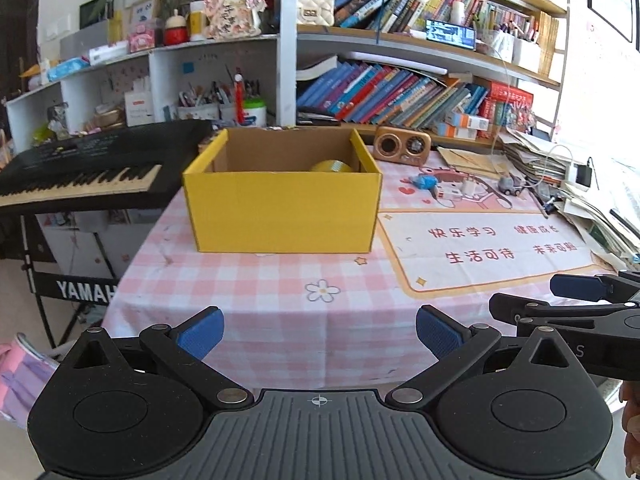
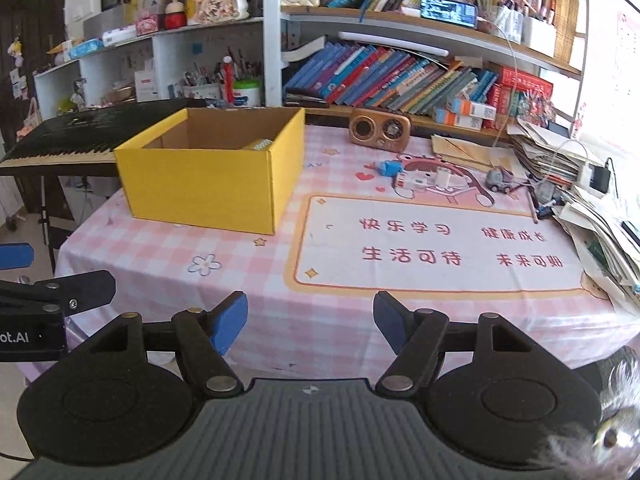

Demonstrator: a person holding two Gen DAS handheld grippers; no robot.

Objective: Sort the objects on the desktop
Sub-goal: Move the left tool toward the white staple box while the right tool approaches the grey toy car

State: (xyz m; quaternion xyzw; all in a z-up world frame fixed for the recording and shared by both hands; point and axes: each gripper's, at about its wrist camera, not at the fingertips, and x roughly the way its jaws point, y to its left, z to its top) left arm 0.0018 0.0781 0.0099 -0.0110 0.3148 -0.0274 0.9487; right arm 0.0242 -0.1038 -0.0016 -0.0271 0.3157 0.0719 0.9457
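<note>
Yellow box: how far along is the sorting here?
Barely started. The yellow box holds one yellow roll. Nothing is in hand: left gripper and right gripper are open and empty. The blue toy, white charger and toy car remain on the tablecloth.

A black keyboard (image 1: 80,172) stands left of the desk (image 1: 280,312); leaning books (image 2: 392,76) fill the shelf behind.

"YAMAH" on keyboard stand (image 1: 86,290), apparently cropped
</note>
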